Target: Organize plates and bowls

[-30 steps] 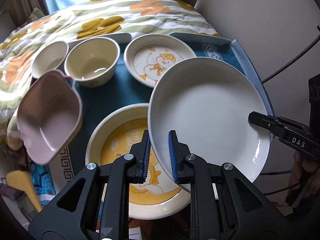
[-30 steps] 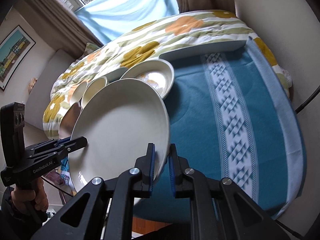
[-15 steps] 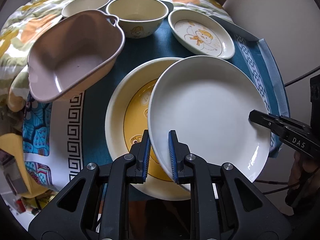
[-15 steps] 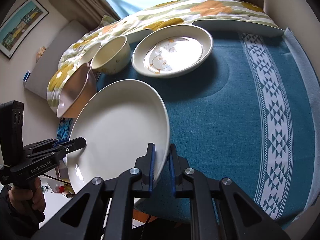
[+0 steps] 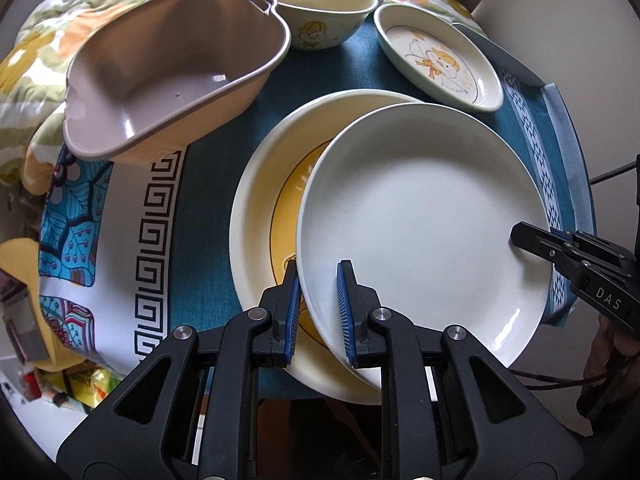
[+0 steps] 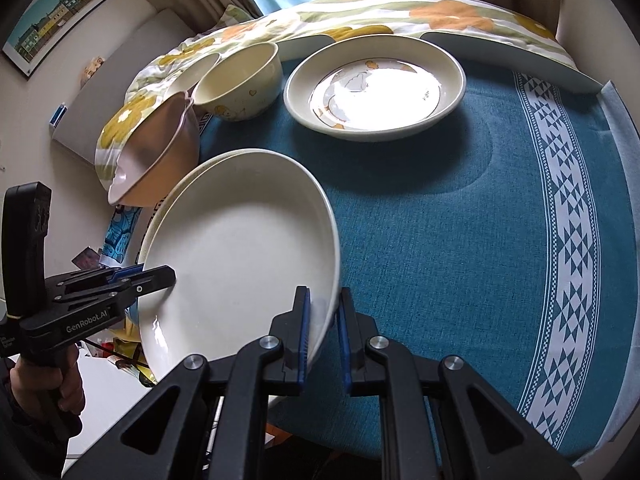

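White plate (image 5: 424, 232), pinched at opposite rims by left gripper (image 5: 318, 312) and right gripper (image 6: 322, 336), both clamped on it for balance, hovering tilted over yellow plate (image 5: 260, 216), presumably for stacking.

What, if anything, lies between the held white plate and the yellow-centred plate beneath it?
Nothing visible. The white plate, clamped at opposite rims by both hand-held grippers, hangs tilted over the yellow-centred plate, whose visible face is bare.

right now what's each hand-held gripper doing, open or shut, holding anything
left hand-held gripper: closed on the near rim of the white plate.
right hand-held gripper: closed on the opposite rim of the same plate.
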A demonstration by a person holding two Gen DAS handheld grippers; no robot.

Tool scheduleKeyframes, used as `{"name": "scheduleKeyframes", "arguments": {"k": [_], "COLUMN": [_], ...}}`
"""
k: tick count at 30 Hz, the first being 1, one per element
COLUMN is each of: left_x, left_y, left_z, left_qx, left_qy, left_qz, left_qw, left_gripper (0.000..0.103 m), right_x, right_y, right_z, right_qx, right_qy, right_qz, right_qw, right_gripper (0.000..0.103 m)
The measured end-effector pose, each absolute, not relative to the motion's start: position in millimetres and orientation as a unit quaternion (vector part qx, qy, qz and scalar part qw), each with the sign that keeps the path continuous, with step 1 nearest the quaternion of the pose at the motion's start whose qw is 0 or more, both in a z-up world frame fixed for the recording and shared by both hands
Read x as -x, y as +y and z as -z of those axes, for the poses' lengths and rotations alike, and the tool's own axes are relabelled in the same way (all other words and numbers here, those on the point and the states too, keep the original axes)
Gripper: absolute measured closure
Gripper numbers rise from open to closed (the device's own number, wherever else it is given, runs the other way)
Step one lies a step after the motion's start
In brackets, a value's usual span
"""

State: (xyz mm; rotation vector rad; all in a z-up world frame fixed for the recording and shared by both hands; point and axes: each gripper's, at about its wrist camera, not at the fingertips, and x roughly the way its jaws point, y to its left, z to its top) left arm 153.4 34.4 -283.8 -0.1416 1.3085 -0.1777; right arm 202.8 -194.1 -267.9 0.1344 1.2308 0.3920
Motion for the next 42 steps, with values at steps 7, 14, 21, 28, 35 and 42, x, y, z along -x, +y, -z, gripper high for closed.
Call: {"name": "scheduleKeyframes", "arguments": {"k": [7, 14, 21, 28, 35, 42], "left_x": [-158.6, -159.0, -163.5, -163.0, -153.1, -150.6], "left_y": [20.6, 2.3, -9.3, -9.6, -8.1, -7.4], "left_z": [287.7, 285.4, 286.2, 283.0, 281.6, 281.1], "left_qx": [0.029, -0.056, -0.108, -0.118, -0.118, -0.12], "left_qy": [0.602, 0.588, 0.578, 0.574, 0.572, 0.573], "left_qz": [0.071, 0.047, 0.027, 0.024, 0.02, 0.016], "left_qw": [0.795, 0.805, 0.808, 0.81, 0.811, 0.811], "left_gripper": [0.087, 0.087, 0.087, 0.088, 0.088, 0.088], "right_x": [-204.9, -207.1, -207.6, -209.3, -210.4, -211.7], "right_y": [-187.1, -183.1, -178.7, -171.8, -165.5, -156.7], "right_z": [268.4, 269.4, 268.6, 268.1, 267.5, 267.1], "right_qx": [-0.044, -0.027, -0.009, 0.011, 0.035, 0.069], "right_qy": [0.572, 0.569, 0.569, 0.569, 0.568, 0.566], "right_qz": [-0.183, -0.182, -0.179, -0.174, -0.168, -0.159], "right_qw": [0.798, 0.801, 0.803, 0.804, 0.805, 0.806], "right_gripper": [0.091, 0.091, 0.091, 0.09, 0.09, 0.09]}}
